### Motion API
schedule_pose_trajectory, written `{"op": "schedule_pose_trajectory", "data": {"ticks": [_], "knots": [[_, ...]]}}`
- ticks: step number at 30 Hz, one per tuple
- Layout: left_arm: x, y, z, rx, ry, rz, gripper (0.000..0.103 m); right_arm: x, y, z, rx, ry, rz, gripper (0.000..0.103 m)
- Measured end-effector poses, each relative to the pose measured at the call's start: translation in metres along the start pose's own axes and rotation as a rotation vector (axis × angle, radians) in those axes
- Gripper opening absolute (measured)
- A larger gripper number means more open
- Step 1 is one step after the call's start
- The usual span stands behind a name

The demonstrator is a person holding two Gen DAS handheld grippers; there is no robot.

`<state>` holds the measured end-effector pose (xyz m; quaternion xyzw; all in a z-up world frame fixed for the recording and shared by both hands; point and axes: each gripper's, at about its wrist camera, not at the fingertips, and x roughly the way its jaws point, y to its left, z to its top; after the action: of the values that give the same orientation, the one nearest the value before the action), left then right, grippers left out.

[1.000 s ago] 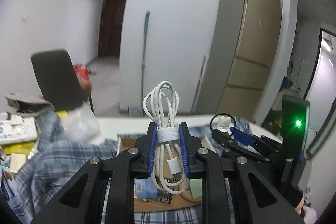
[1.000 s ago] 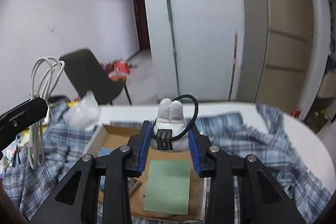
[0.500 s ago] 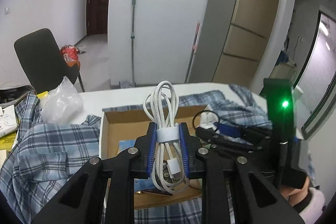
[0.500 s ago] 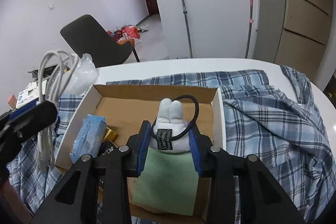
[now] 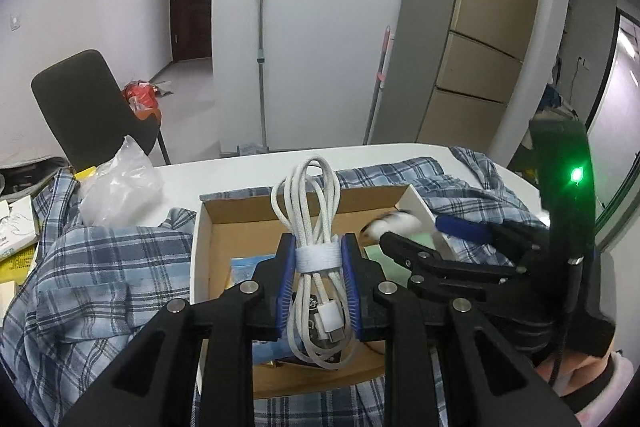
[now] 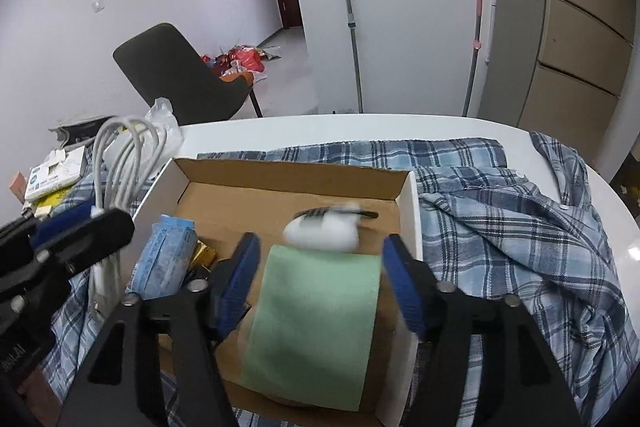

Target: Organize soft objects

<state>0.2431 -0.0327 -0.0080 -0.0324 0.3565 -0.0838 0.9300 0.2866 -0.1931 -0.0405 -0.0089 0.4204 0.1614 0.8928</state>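
Note:
A bundled white cable [image 5: 316, 211] with a white strap stands upright between the blue pads of my left gripper [image 5: 318, 263], which is shut on it above the near side of an open cardboard box [image 5: 204, 227]. My right gripper [image 6: 322, 241] hangs over the box's right half and its jaws are opening. A small white soft item with a black loop [image 6: 324, 233] is blurred between and beyond the fingertips, free of the pads, above a green cloth [image 6: 316, 319] in the box. In the left wrist view the right gripper [image 5: 412, 231] is at the right, over the box wall.
A blue packet [image 6: 166, 259] and a gold-wrapped item lie in the box's left half. A blue plaid shirt [image 6: 500, 227] spreads under and around the box on the white table. A plastic bag [image 5: 120, 183], papers and a dark chair [image 6: 176, 75] are at the left.
Both grippers have sunk toward the box. The right gripper's jaws have spread and let go of the white soft item, which now drops blurred into the box. The left still grips the cable.

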Motion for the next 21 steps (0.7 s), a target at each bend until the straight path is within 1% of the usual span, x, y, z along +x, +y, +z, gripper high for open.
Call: {"op": "schedule_pose_trajectory", "data": {"ticks": [1, 2, 3, 4, 8, 10, 12, 13, 16, 19, 21], "knots": [[0.000, 0.000, 0.000, 0.002, 0.002, 0.004, 0.027, -0.002, -0.001, 0.001, 0.006, -0.006, -0.002, 0.068], [-0.001, 0.000, 0.000, -0.002, 0.000, 0.009, 0.034, -0.004, -0.002, 0.001, 0.012, -0.011, -0.003, 0.068], [-0.002, 0.001, 0.001, -0.011, -0.006, 0.023, 0.045, -0.006, -0.004, 0.002, 0.018, -0.014, -0.004, 0.068], [-0.004, 0.003, 0.001, -0.022, -0.015, 0.035, 0.048, -0.008, -0.006, 0.003, 0.026, -0.019, -0.003, 0.069], [-0.014, 0.010, 0.006, -0.042, -0.046, 0.026, 0.049, -0.016, -0.015, 0.008, 0.067, -0.045, -0.004, 0.069], [-0.022, 0.010, 0.008, -0.038, -0.080, 0.033, 0.049, -0.023, -0.017, 0.011, 0.080, -0.065, -0.013, 0.069], [-0.037, 0.006, 0.012, -0.022, -0.125, 0.029, 0.049, -0.035, -0.017, 0.017, 0.083, -0.104, -0.035, 0.069], [-0.045, 0.005, 0.014, -0.016, -0.152, 0.028, 0.049, -0.044, -0.015, 0.020, 0.081, -0.134, -0.042, 0.069], [-0.083, 0.001, 0.019, -0.013, -0.273, 0.041, 0.049, -0.073, -0.010, 0.028, 0.072, -0.209, -0.050, 0.069], [-0.132, -0.003, 0.021, -0.011, -0.400, 0.056, 0.049, -0.109, -0.002, 0.033, 0.063, -0.295, -0.059, 0.070], [-0.157, -0.006, 0.019, 0.007, -0.459, 0.068, 0.049, -0.134, 0.003, 0.033, 0.062, -0.343, -0.063, 0.071]]}}
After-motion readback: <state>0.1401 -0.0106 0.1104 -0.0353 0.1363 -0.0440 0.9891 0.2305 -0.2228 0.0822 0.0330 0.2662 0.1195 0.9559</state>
